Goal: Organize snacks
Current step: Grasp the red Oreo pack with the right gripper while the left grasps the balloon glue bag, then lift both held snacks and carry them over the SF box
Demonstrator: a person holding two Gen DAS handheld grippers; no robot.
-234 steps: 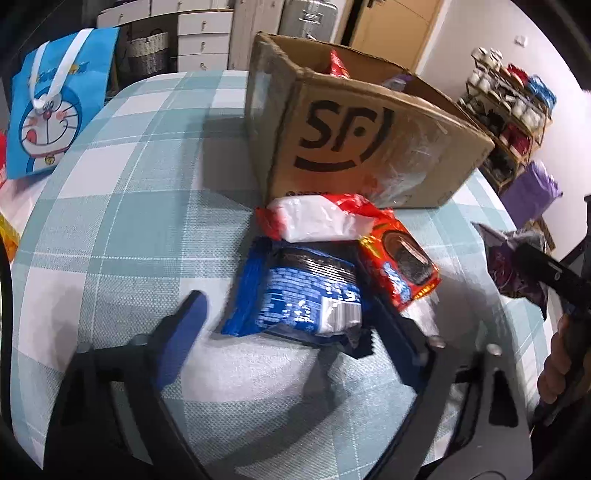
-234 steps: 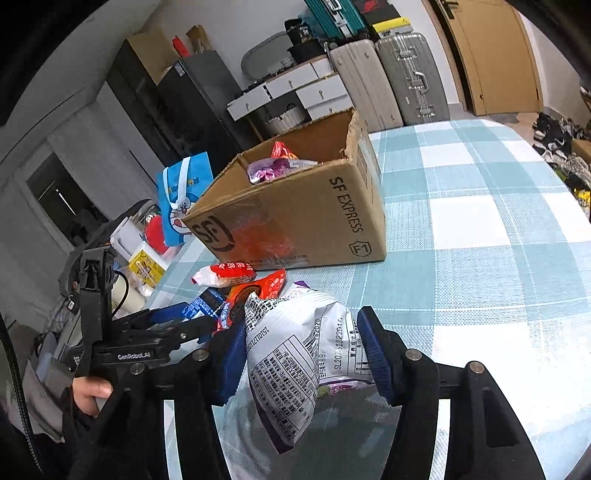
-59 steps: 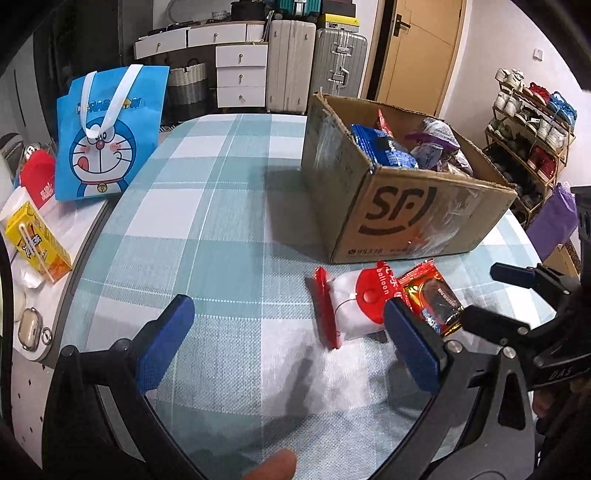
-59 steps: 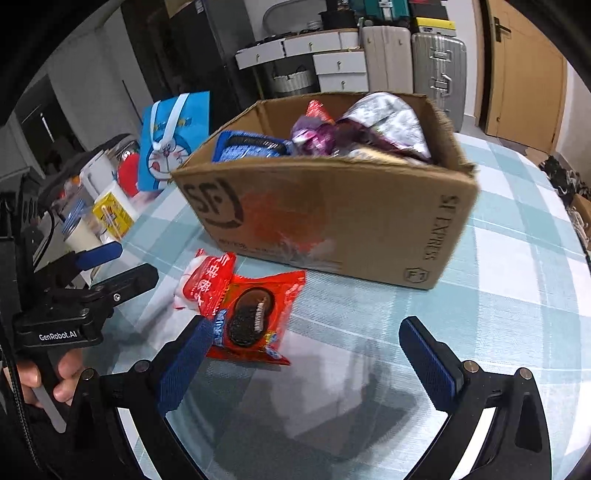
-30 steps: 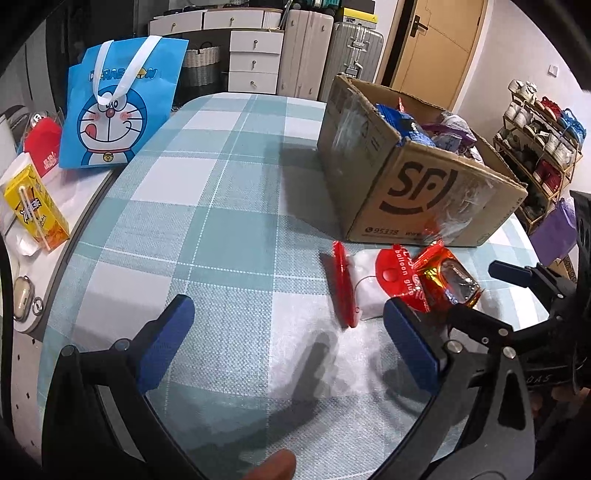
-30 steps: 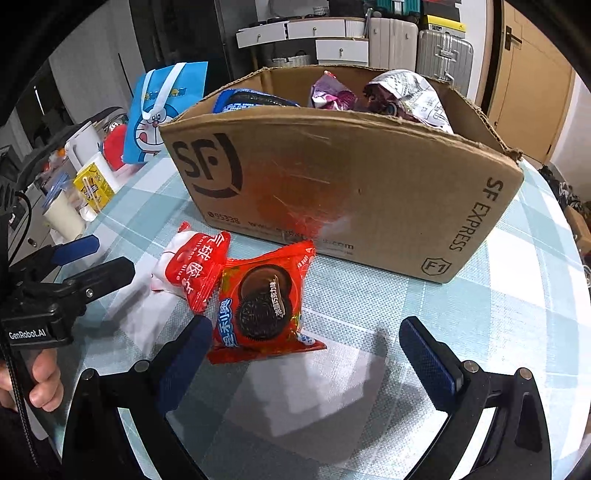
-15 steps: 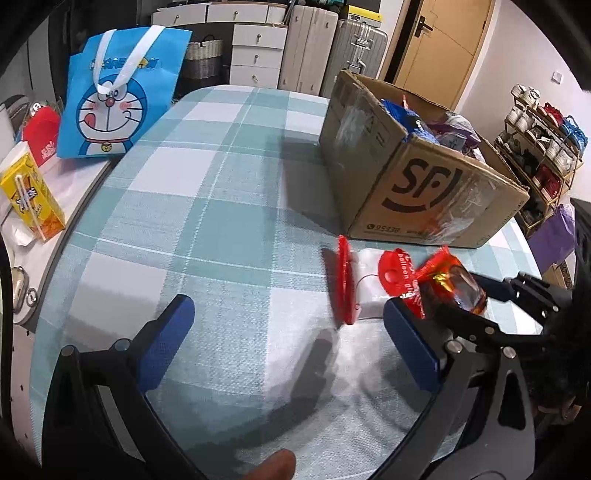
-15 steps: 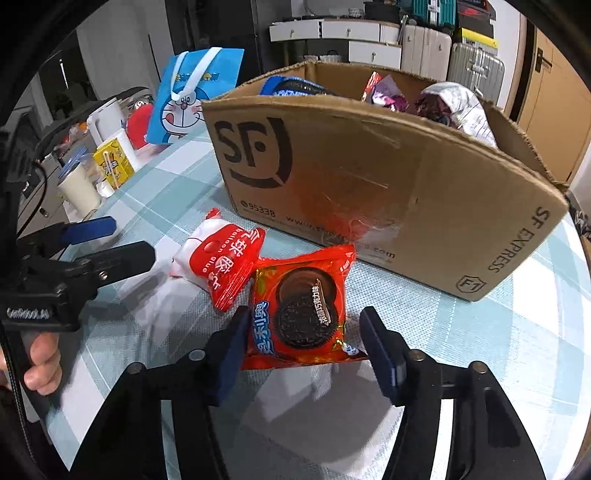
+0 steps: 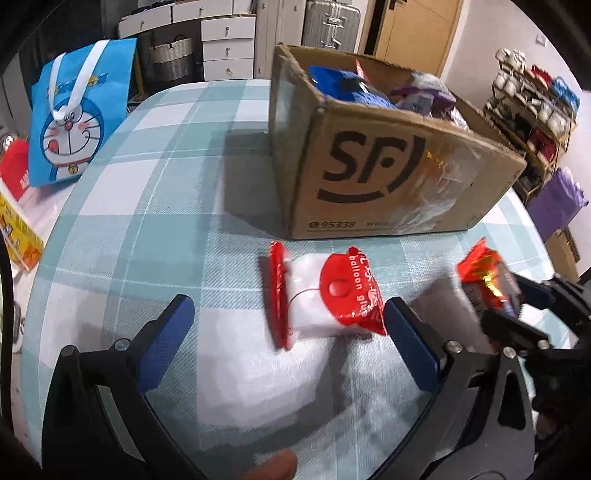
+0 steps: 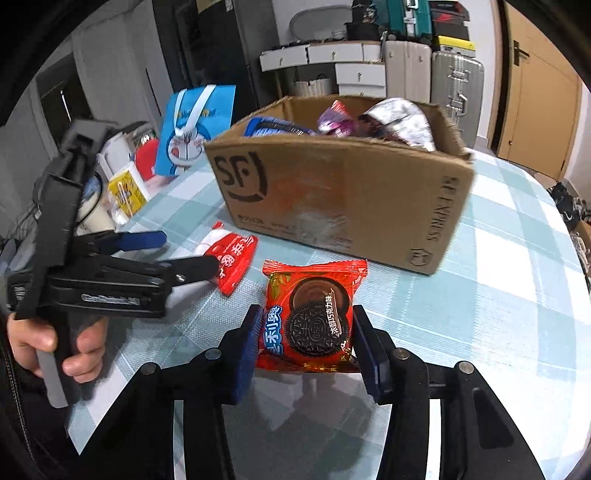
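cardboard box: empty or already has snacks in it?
Has snacks. Cardboard box is open-topped; a blue packet and a silver bag show above its rim.

A blue cartoon-cat tote bag [image 9: 75, 122] with white handles stands at the upper left of the left wrist view, just off the edge of the teal-and-white checked tablecloth [image 9: 155, 206]. Below it at the left edge lie a red pouch [image 9: 13, 170] and a yellow drink carton [image 9: 18, 236]. Along the top stand white drawers [image 9: 227, 40], a wicker basket [image 9: 171, 59], a silver suitcase [image 9: 330, 20] and a wooden door [image 9: 413, 33], with a crowded shoe rack [image 9: 532, 107] at the upper right.
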